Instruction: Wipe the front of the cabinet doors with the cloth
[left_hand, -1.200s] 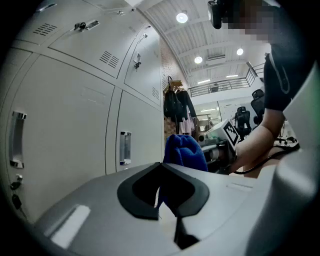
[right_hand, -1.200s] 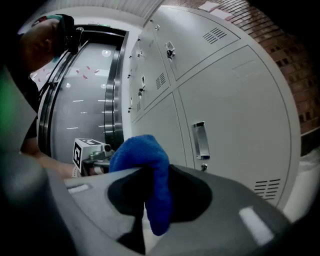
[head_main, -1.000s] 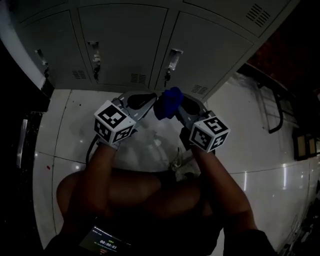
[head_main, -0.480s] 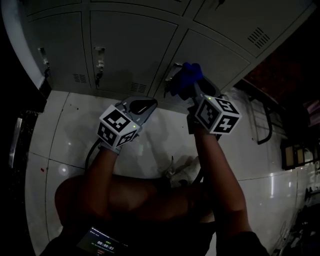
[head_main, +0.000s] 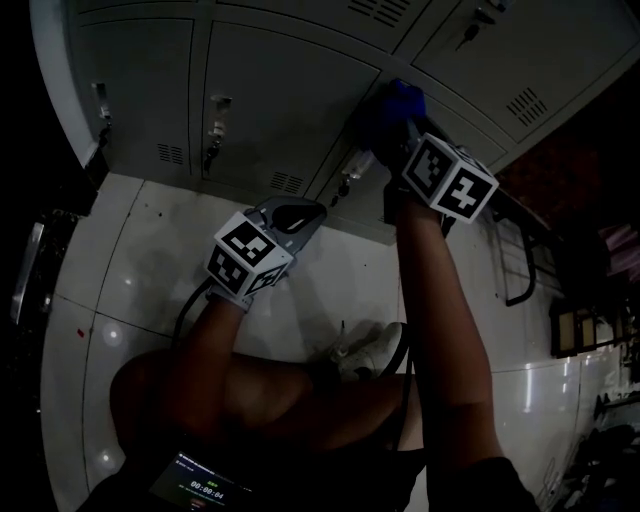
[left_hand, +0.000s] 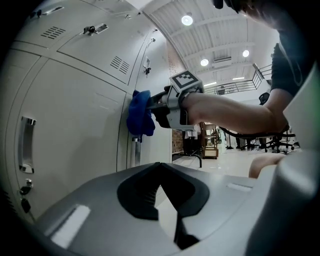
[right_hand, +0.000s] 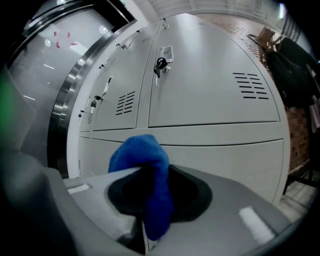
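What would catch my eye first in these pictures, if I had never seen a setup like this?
The bright blue cloth stands out in the dim scene, clamped in the right gripper and held up against the grey metal cabinet doors. Next come the black-and-white marker cubes on both grippers. The left gripper hangs lower, shut and empty, above the shiny white floor.

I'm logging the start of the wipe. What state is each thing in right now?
Cloth: bunched, clamped in the right gripper, up against a door front.
Right gripper: fingers shut on the cloth, raised to the cabinet.
Left gripper: fingers shut, empty, held low and off the doors.
Cabinet doors: all closed.
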